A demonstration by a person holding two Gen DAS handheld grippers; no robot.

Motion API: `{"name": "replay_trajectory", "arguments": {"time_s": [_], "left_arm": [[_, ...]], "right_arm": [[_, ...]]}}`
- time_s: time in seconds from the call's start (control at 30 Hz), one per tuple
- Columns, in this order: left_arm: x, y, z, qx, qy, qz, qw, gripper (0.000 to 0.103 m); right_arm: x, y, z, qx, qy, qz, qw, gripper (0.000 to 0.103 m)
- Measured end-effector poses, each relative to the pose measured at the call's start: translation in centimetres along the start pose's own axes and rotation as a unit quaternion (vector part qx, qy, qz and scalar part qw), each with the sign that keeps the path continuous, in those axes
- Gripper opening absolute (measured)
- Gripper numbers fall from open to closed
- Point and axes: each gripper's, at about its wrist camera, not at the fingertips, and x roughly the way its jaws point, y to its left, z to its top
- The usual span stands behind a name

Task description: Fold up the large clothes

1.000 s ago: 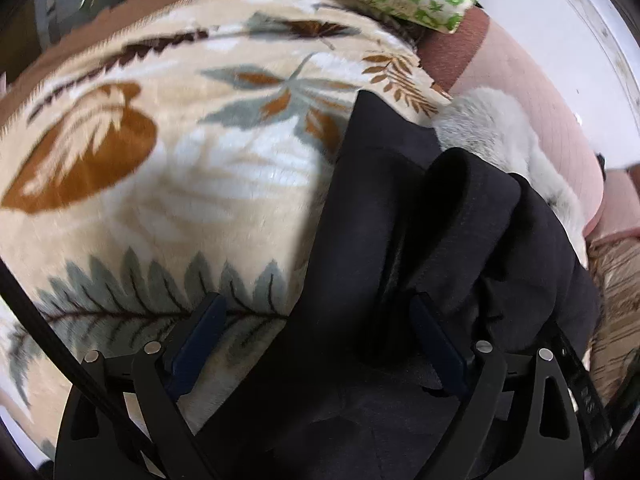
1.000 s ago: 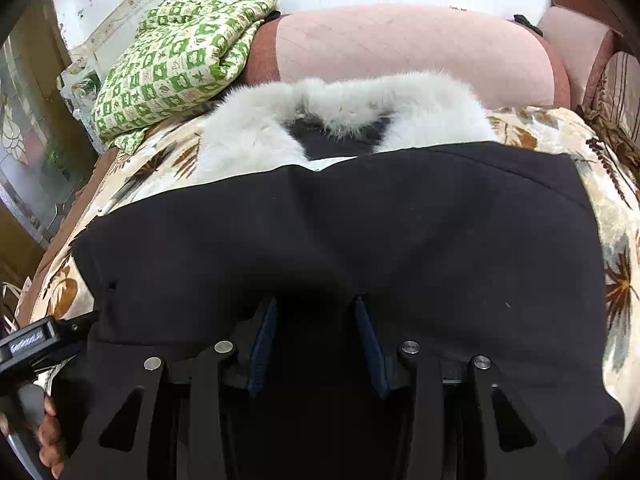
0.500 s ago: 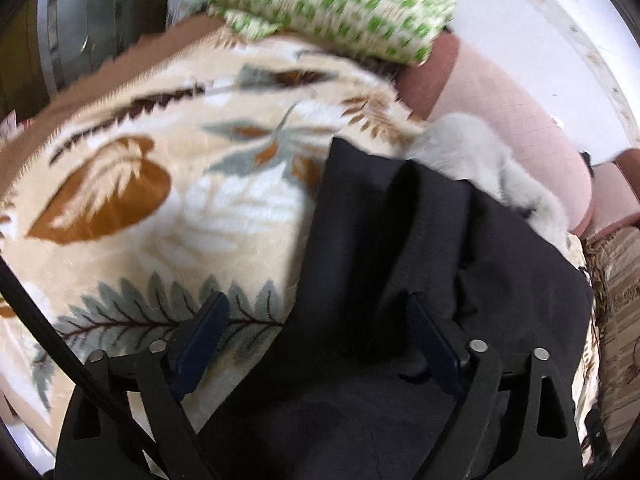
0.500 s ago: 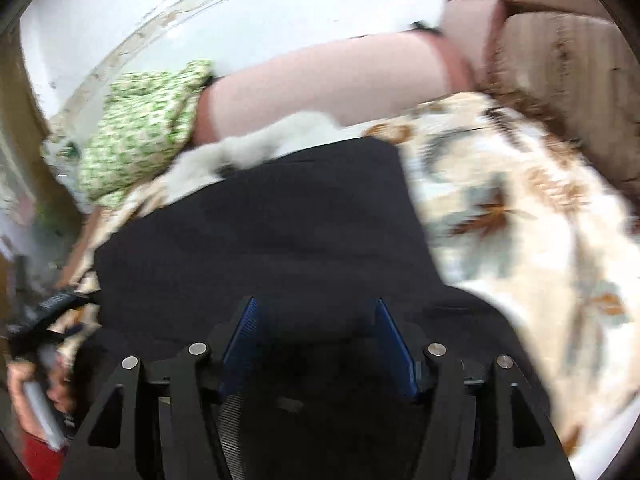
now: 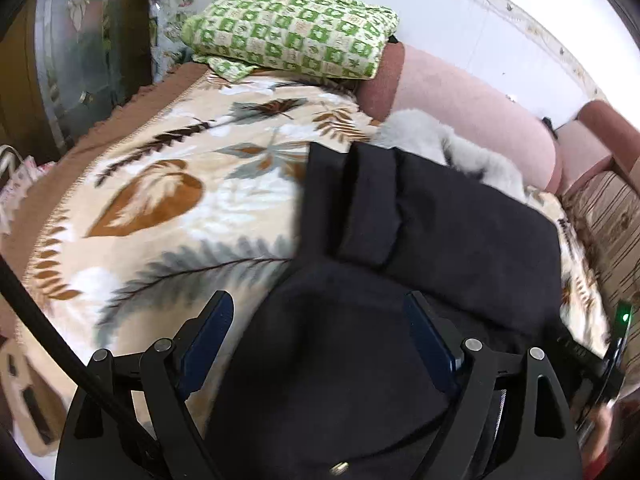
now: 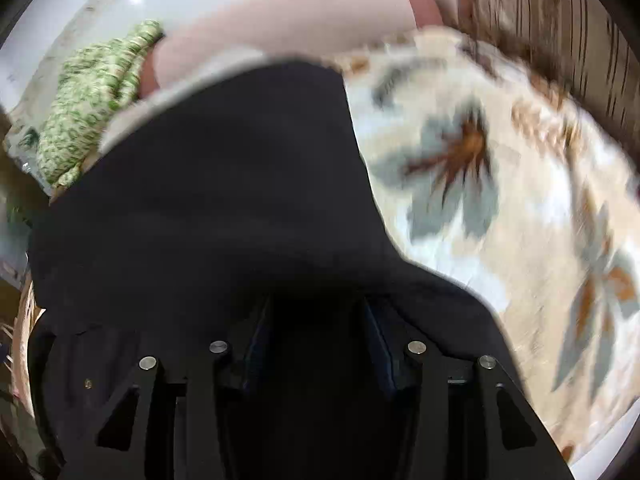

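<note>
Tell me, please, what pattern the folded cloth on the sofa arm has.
Green-and-white checks on the folded cloth, clearest in the left wrist view.

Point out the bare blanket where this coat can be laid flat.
Free: the leaf-print blanket left of the black coat, bordered by its brown fringe and the green checked cloth; another bare stretch right of the coat. Crowded: the far edge, where fur trim meets the pink bolster.
</note>
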Motion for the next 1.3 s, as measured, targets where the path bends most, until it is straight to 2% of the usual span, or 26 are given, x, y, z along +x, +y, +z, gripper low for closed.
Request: {"name": "replay_trajectory", "arguments": {"time_s": [0.1,0.17,0.37,0.43,0.6,0.67,0.77,0.87,0.97,1.03,1.13,1.17,1.27,1.3], "left_arm": [[-0.8,1.5,-0.4,-0.002,0.0,0.016,0.9999,0.086],[-0.6,2.8,-0.7,-0.012,0.01,0.024,0.9996,0.086],[1.3,6.8,-2.3,-0.081,0.055,0.012,0.9952,0.086],[2.3,7.1,-2.8,-0.086,0.069,0.002,0.9939,0.086],[4.9,7.2,-4.5,-0.094,0.114,-0.05,0.9878,0.086],[5.6,7.1,-5.0,-0.097,0.125,-0.066,0.9852,0.086],[5.5,6.7,-5.4,-0.084,0.114,-0.071,0.9874,0.087],[5.3,6.7,-6.0,-0.071,0.107,-0.104,0.9862,0.09],[5.0,7.3,-6.4,-0.077,0.09,-0.132,0.9842,0.091],[4.9,7.7,-6.5,-0.077,0.095,-0.145,0.9819,0.091],[4.7,8.0,-6.9,-0.083,0.113,-0.177,0.9742,0.091],[4.6,7.9,-7.2,-0.084,0.124,-0.206,0.967,0.091],[4.0,7.3,-8.2,-0.071,0.127,-0.247,0.9582,0.086],[3.5,7.3,-8.7,-0.07,0.123,-0.251,0.9576,0.085]], "right_arm": [[-2.1,-0.1,-0.4,-0.013,-0.026,0.016,0.999,0.053],[-3.8,-0.7,-1.0,-0.02,-0.038,0.027,0.999,0.064],[-8.1,-6.4,-3.2,0.005,-0.036,0.051,0.998,0.067],[-8.8,-7.9,-3.7,0.026,-0.033,0.06,0.997,0.068],[-9.6,-10.9,-5.4,0.066,-0.033,0.034,0.997,0.071],[-9.1,-11.5,-6.1,0.09,-0.02,0.059,0.994,0.072],[-8.1,-12.0,-6.9,0.11,0.004,0.1,0.989,0.072],[-6.8,-11.9,-7.7,0.131,0.027,0.146,0.98,0.073],[-7.0,-11.5,-8.2,0.125,0.012,0.144,0.982,0.075],[-7.1,-11.3,-8.6,0.12,0.009,0.147,0.982,0.075],[-7.4,-11.2,-9.2,0.115,0.012,0.163,0.98,0.075],[-7.5,-11.2,-9.4,0.115,0.014,0.171,0.978,0.075],[-7.8,-11.3,-10.3,0.118,0.031,0.205,0.971,0.076],[-7.8,-11.4,-10.7,0.118,0.04,0.217,0.968,0.076]]}}
